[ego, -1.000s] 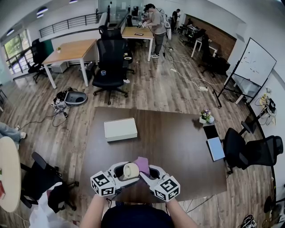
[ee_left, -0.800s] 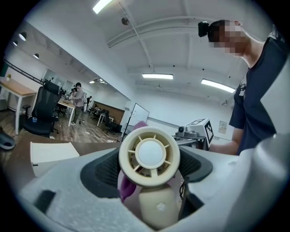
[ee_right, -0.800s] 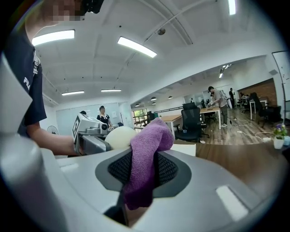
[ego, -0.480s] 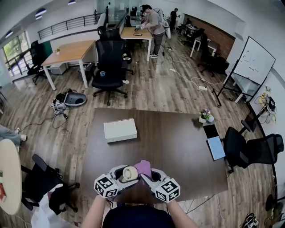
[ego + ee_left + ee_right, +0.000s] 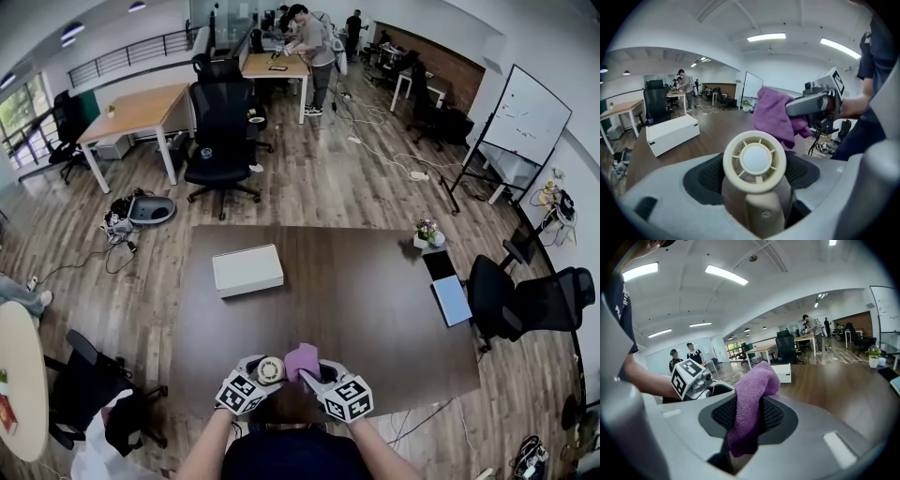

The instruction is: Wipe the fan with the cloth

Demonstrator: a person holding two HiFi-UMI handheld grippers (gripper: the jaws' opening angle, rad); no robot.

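Fan (image 5: pixel 754 159), gripped by its handle in our left hand-held gripper (image 5: pixel 266 366), has the cloth (image 5: pixel 750 404) just to its right, pinched in our right hand-held gripper (image 5: pixel 304 369).

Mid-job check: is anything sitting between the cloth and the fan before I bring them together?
Nothing visible does. The right gripper holds the cloth right beside the fan, which the left gripper grips by its body. No object shows between them. Whether they already touch I cannot tell.

Dark wooden table (image 5: pixel 356 305): white box (image 5: pixel 247 270) left, flower pot (image 5: pixel 427 232) far-right corner.
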